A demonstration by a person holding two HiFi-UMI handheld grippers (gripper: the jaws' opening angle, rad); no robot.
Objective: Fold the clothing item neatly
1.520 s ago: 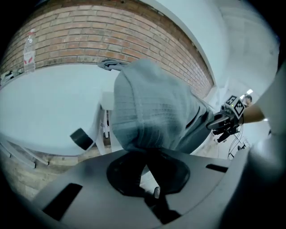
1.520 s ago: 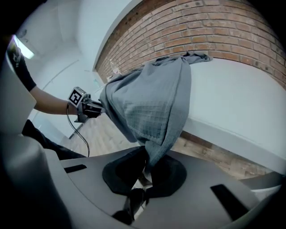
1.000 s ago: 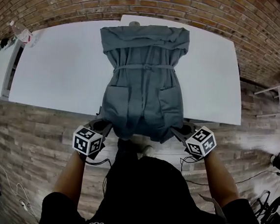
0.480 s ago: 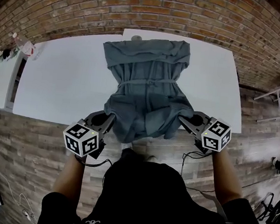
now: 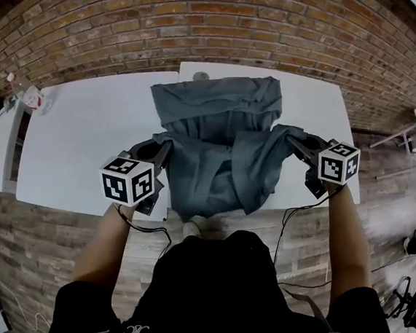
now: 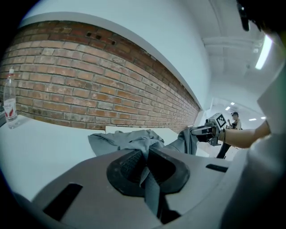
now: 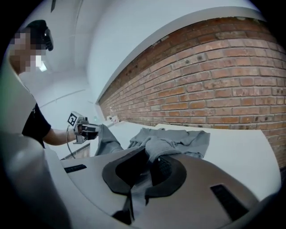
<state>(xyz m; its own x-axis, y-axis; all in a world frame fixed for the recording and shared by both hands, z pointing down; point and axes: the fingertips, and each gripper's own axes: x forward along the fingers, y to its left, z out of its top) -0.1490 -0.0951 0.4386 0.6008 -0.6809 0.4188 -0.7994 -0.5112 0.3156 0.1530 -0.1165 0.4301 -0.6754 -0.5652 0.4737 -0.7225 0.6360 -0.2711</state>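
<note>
Table: a white top point(image 5: 86, 136) standing along a brick wall point(image 5: 207, 23). It seems to be two slabs butted side by side, with the right one reaching a little farther back.
Clothing: a grey clothing item point(image 5: 214, 104). Its far part lies rumpled on the top, mostly on the right slab. Its near part is up off the surface, with one corner doubled over toward the far edge.
Bottle: a clear plastic bottle point(image 6: 10, 98) stands upright near the far left corner, well apart from the clothing item.
Far edge: a small pale thing point(image 5: 199, 76) sits just beyond the clothing item, too small to tell what it is.
Floor: wood-look planks point(image 5: 42, 212) lie in front of the table.
</note>
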